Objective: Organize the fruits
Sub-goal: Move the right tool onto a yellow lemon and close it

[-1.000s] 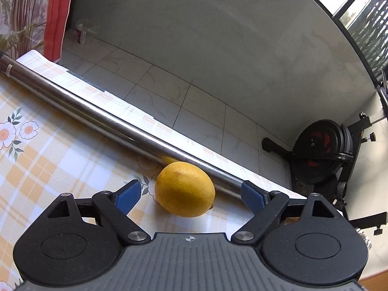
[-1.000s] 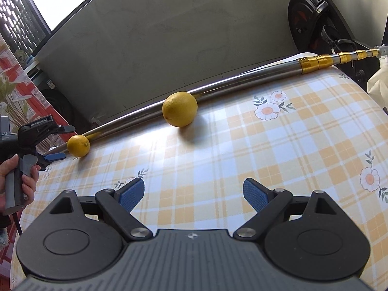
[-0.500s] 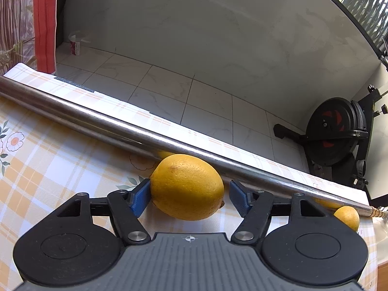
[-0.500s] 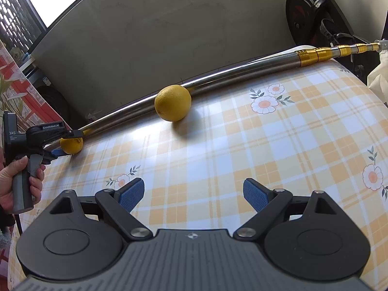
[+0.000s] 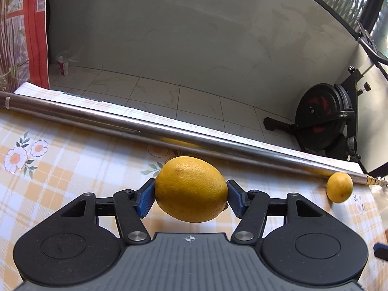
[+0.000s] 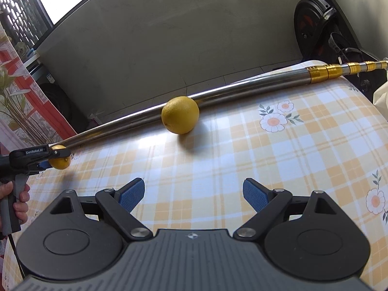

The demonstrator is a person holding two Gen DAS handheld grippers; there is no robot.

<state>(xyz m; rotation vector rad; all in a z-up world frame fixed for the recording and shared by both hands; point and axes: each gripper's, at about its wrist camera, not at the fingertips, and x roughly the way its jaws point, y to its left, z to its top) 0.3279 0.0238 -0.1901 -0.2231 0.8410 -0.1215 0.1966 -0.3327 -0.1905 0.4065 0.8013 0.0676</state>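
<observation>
In the left wrist view my left gripper [image 5: 191, 197] is shut on a yellow lemon [image 5: 191, 189], blue pads pressed to its two sides, just in front of a long steel pole [image 5: 145, 131]. A second yellow fruit [image 5: 339, 187] lies far right by the pole's end. In the right wrist view my right gripper [image 6: 193, 195] is open and empty above the checked tablecloth [image 6: 242, 150]. The second yellow fruit [image 6: 180, 115] rests against the pole ahead of it. At far left the left gripper [image 6: 52, 158] holds the lemon [image 6: 60, 161].
The steel pole with gold rings [image 6: 334, 71] runs along the table's far edge. Beyond the edge is a tiled floor [image 5: 155, 92] and a grey wall. An exercise bike [image 5: 322, 118] stands at the right. A red patterned curtain [image 5: 26, 31] hangs at the left.
My left gripper has closed its pads onto the lemon, which was loose between open jaws before. The right gripper has drifted slightly closer to the other fruit and stays open.
</observation>
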